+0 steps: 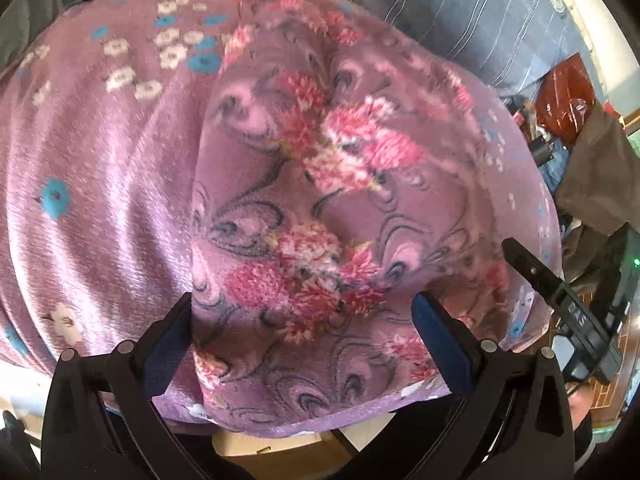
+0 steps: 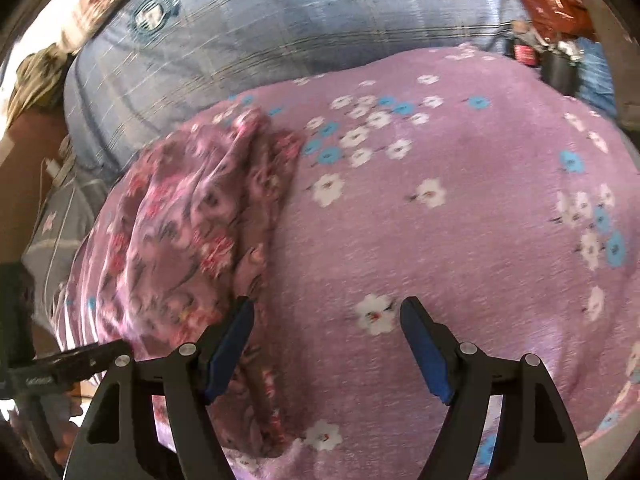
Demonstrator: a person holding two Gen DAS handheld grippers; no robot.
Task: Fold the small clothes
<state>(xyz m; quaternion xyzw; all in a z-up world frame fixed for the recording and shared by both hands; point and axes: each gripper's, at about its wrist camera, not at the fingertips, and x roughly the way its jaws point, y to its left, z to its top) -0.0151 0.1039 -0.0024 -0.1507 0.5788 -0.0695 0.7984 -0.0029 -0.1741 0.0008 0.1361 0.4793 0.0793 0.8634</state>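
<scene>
Left hand-held gripper (image 1: 304, 312) jaws wide over the near end of the pink fleece garment (image 1: 320, 184), pads not pressing it, garment lying on the lilac flowered blanket (image 1: 100, 152); right hand-held gripper (image 2: 326, 312) jaws wide, empty, just right of the garment over blanket.

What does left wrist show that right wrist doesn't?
Left wrist only: the fleece garment close up, with its near end between the open left gripper fingers, and a brown cloth at far right.
Right wrist only: the open right gripper over bare pink sheet, beside the garment.
Both: garment on the sheet, striped blue bedding behind, red bag.
</scene>
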